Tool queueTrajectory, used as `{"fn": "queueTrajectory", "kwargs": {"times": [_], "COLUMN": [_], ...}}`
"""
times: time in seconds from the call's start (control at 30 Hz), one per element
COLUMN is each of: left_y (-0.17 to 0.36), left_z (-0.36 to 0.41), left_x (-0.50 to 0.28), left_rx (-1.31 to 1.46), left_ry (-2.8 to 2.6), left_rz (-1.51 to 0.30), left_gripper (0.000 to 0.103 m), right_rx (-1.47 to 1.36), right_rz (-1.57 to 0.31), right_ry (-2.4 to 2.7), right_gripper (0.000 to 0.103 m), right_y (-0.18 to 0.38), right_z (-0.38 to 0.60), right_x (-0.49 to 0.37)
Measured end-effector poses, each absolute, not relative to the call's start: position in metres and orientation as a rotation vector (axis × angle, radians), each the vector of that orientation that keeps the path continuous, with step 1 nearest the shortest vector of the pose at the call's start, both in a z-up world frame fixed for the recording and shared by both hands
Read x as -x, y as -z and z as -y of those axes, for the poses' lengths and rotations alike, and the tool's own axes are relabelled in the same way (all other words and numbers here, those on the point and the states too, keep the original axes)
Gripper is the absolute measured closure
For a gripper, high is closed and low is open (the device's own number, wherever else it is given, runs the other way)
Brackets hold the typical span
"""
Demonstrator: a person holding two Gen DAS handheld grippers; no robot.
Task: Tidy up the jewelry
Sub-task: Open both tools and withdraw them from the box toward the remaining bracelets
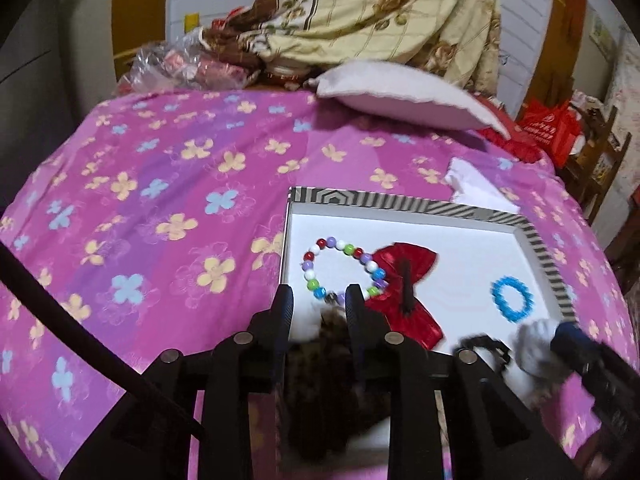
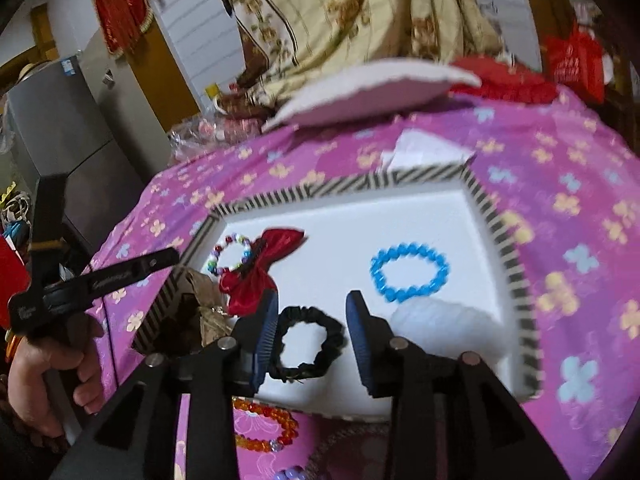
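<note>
A white tray with a black-and-white striped rim (image 1: 400, 202) (image 2: 320, 192) lies on the pink flowered bedspread. In it are a multicoloured bead bracelet (image 1: 344, 264) (image 2: 230, 256), a red bow (image 1: 404, 280) (image 2: 260, 276), a blue bead bracelet (image 1: 497, 300) (image 2: 376, 276) and a white fluffy piece (image 2: 440, 316). My left gripper (image 1: 319, 300) stands a little open over the tray's near left corner, with a brown furry hair tie (image 1: 324, 352) (image 2: 204, 312) lying beneath and between its fingers. My right gripper (image 2: 314, 312) is open around a black scrunchie (image 2: 332, 328) that rests on the tray floor.
An orange-red bead bracelet (image 2: 290, 428) lies on the bedspread just outside the tray's near edge. A white pillow (image 1: 400, 92), a folded white paper (image 1: 476, 188), piled blankets and a plastic bag sit at the far side. A hand (image 2: 48, 380) grips the left tool.
</note>
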State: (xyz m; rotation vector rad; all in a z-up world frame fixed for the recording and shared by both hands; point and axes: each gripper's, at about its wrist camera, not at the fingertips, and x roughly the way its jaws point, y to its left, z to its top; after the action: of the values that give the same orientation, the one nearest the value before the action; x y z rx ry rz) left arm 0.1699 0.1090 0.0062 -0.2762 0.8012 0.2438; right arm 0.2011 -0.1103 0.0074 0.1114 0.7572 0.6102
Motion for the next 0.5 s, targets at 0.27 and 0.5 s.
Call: {"fn": "queueTrajectory", "kwargs": {"times": [0.27,0.5], "left_y": [-0.006,0.029], "left_z": [-0.073,-0.038], "left_x": [-0.081,-0.075], "left_rx": [0.339,0.36], "left_ry": [-0.171,-0.083], "left_rz": [-0.75,-0.854], "left_gripper": [0.088,0.087], "right_rx": [-0.106,-0.088], "right_rz": [-0.722,-0.885], "right_ry": [-0.516,-0.401], "right_gripper": [0.057,0.051], "right_y": [-0.024,0.011], "right_z": [0.181,0.236], "right_x": [-0.141,-0.105]}}
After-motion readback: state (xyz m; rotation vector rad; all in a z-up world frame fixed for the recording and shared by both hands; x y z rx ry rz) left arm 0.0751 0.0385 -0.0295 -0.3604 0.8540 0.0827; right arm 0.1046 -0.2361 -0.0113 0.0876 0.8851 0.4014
